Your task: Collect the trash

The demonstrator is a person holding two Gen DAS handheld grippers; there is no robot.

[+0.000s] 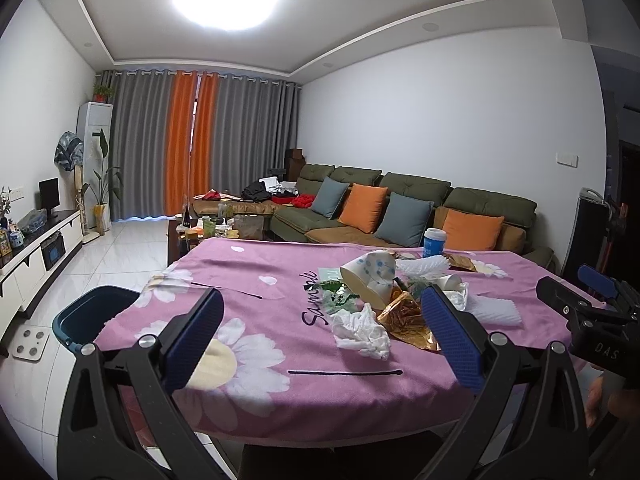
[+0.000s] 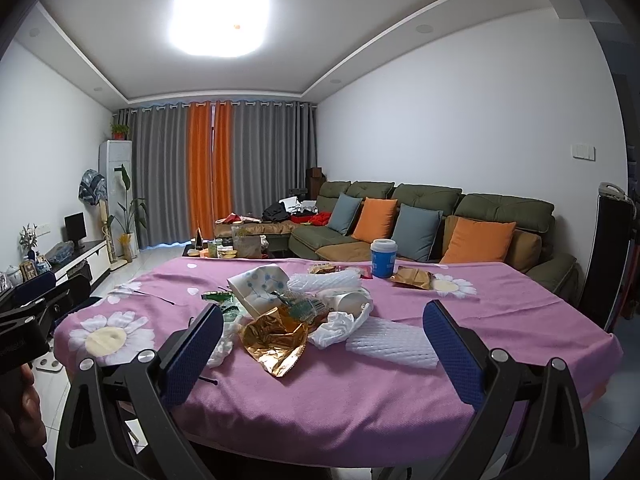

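Left gripper (image 1: 324,334): jaws spread wide, nothing between the blue pads; it hangs over the near edge of the table, aimed at the trash pile.
Right gripper (image 2: 324,350): also spread wide and empty, over the near edge of the table, facing the pile from the right.
Table (image 2: 520,312): covered by a pink cloth with white daisies.
Trash pile (image 2: 296,308): heaped near the middle of the cloth, pieces touching and overlapping.
Gold foil wrapper (image 2: 276,338): crumpled, at the near side of the pile.
Crumpled tissue (image 1: 362,330): white, just left of the foil in the left wrist view.
Foam net sleeve (image 2: 394,342): white, lying flat at the right of the pile.
Paper cup (image 2: 350,302): white, tipped on its side, mouth facing the camera; contents cannot be seen.
Patterned carton (image 1: 370,276): white with blue dots, tilted on top of the pile.
Blue cup (image 2: 383,258): upright with a white lid, at the far edge, apart from the pile.
Bin (image 1: 86,314): dark teal, on the floor just beside the table's left corner; its inside is in shadow, contents cannot be told.
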